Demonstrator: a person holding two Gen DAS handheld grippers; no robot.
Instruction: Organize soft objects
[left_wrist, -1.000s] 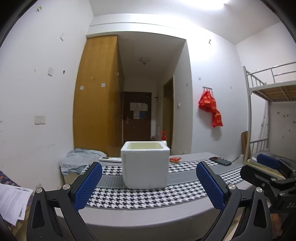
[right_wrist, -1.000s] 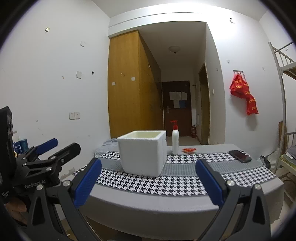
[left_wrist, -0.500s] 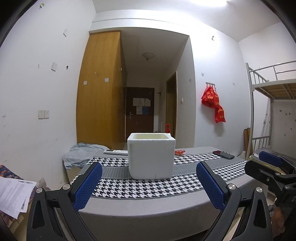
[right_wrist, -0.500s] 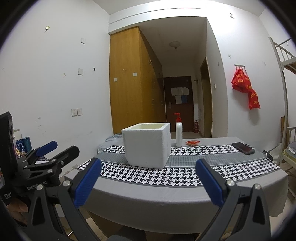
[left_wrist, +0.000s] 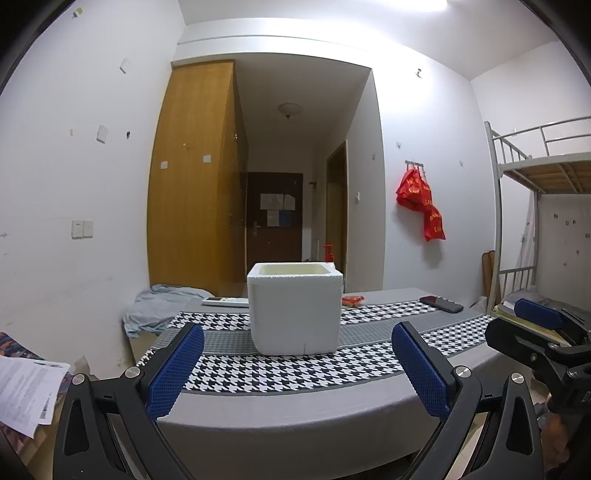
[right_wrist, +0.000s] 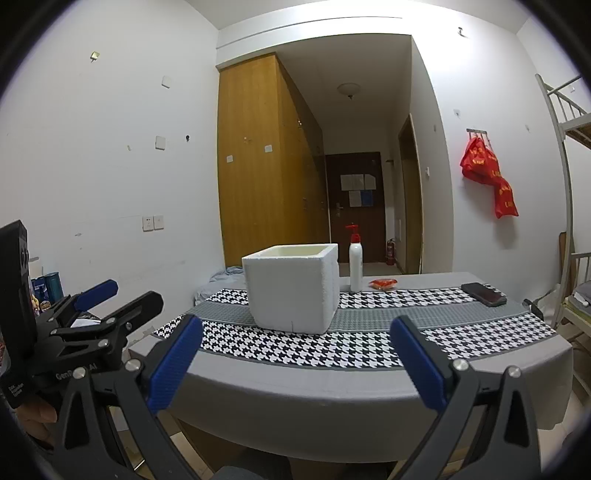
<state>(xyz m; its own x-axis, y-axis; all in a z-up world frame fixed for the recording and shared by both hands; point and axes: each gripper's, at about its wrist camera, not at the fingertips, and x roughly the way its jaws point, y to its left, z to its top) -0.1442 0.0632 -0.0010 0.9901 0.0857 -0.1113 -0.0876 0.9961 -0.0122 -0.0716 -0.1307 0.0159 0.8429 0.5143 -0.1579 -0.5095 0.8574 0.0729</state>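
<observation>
A white foam box (left_wrist: 294, 308) (right_wrist: 293, 286) stands open-topped in the middle of a table with a houndstooth runner (left_wrist: 280, 373) (right_wrist: 354, 347). A small orange packet (left_wrist: 352, 300) (right_wrist: 383, 283) lies behind the box to the right. A light blue cloth (left_wrist: 159, 304) is bunched off the table's far left end. My left gripper (left_wrist: 297, 369) is open and empty, short of the table's near edge. My right gripper (right_wrist: 295, 363) is also open and empty, likewise in front of the table. Each gripper shows at the side of the other's view.
A white pump bottle with a red top (right_wrist: 355, 260) stands behind the box. A dark phone (right_wrist: 483, 294) (left_wrist: 441, 304) lies at the right end. A flat white remote-like object (left_wrist: 225, 301) rests at the far left. Papers (left_wrist: 26, 387) sit low left; a bunk bed (left_wrist: 535, 221) stands right.
Both views have pulled back and dropped, so the box looks smaller and the table's near edge sits higher in view. Both grippers stay open and empty.
</observation>
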